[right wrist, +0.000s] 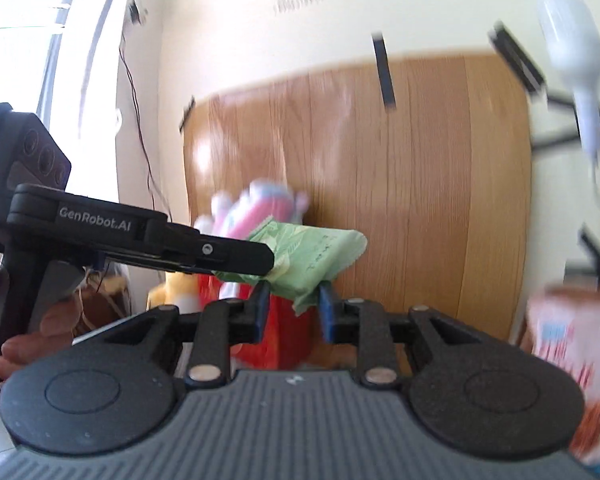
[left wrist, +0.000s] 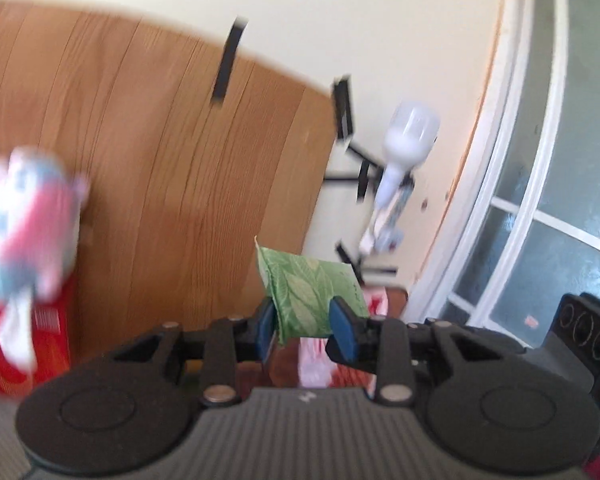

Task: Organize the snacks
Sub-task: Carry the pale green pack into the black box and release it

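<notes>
The jaws of the left gripper (left wrist: pixel 306 326) pinch the lower part of a green leaf-print snack packet (left wrist: pixel 308 296), its blue pads (left wrist: pixel 265 330) pressed against either side, and the packet stands up from them in mid-air. In the right wrist view the same green packet (right wrist: pixel 312 258) is held aloft by the left gripper (right wrist: pixel 270 262), reaching in from the left, while the jaws of the right gripper (right wrist: pixel 292 314) sit spread on either side of the packet's lower corner; whether they touch it cannot be told. Behind the packet stands a wooden panel (left wrist: pixel 140 152) against a pale wall. Left of the packet, a blurred pink-and-white plush toy (left wrist: pixel 24 228) rests above a red bag (left wrist: pixel 32 344). Right of the packet stands a white lamp on a black stand (left wrist: pixel 404 144), with a glazed door (left wrist: pixel 548 208) beyond it. A pink snack box (right wrist: pixel 572 360) appears blurred, well to the right of the packet.
</notes>
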`<action>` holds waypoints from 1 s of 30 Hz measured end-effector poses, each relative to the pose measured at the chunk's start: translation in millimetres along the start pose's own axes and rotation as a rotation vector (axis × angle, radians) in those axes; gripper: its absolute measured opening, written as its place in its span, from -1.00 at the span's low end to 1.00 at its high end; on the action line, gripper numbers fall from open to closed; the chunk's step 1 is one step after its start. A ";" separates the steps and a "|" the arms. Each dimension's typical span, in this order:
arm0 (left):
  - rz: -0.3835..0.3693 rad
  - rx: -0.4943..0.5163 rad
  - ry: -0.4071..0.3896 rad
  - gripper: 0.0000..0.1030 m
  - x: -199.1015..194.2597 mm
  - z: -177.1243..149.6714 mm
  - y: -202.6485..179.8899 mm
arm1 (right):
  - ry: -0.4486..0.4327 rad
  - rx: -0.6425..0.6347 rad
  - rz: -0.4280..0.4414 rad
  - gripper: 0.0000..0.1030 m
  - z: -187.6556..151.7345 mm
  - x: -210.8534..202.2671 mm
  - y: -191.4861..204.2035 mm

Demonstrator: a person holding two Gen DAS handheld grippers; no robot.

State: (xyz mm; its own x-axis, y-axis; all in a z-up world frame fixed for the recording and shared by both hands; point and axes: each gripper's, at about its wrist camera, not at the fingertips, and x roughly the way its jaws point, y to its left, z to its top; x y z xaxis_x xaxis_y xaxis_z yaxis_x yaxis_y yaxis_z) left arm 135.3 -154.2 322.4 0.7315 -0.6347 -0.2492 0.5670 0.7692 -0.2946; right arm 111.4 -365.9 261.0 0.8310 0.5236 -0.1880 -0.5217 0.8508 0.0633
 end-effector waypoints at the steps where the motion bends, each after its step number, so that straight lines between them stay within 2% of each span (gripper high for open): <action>1: 0.009 0.023 -0.015 -0.42 2.5 9.5 -3.8 | -0.022 -0.022 -0.006 -0.44 12.7 1.9 -1.6; 3: 0.028 0.039 -0.013 -0.41 15.7 14.0 -2.9 | -0.049 -0.048 -0.016 -0.41 22.7 7.6 -5.3; 5: 0.040 0.022 0.027 -0.39 39.6 0.4 8.2 | -0.042 -0.044 -0.028 -0.39 11.5 19.6 -12.7; 8: 0.063 -0.028 0.136 -0.39 93.5 -43.8 39.0 | 0.037 0.043 -0.027 -0.40 -34.9 42.5 -35.2; 12: 0.086 -0.102 0.277 -0.39 162.5 -102.7 71.5 | 0.184 0.137 -0.072 -0.42 -104.2 80.8 -71.1; 17: 0.104 -0.171 0.362 -0.39 215.8 -142.3 93.4 | 0.301 0.189 -0.127 -0.40 -156.1 111.3 -105.0; 19: 0.123 -0.182 0.375 -0.38 227.2 -147.8 98.1 | 0.329 0.206 -0.141 -0.37 -165.5 119.5 -115.2; 20: 0.145 -0.187 0.376 -0.31 230.6 -150.3 100.0 | 0.336 0.211 -0.153 -0.34 -169.0 122.4 -119.4; 23: 0.183 -0.203 0.377 -0.28 228.8 -154.3 107.4 | 0.330 0.231 -0.187 -0.22 -170.8 120.3 -125.6; 26: 0.206 -0.214 0.356 -0.28 211.6 -152.6 109.5 | 0.293 0.261 -0.187 -0.20 -166.2 107.9 -125.8; 30: 0.267 -0.178 0.319 -0.28 172.6 -154.8 101.5 | 0.208 0.339 -0.164 -0.20 -164.9 67.6 -112.8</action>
State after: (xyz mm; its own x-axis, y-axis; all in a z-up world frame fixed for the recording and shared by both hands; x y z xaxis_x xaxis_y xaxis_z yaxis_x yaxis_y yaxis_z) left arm 260.5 -197.2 106.6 0.6744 -0.4283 -0.6015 0.2802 0.9021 -0.3282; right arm 194.6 -434.0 79.5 0.8228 0.3898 -0.4136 -0.2643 0.9067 0.3287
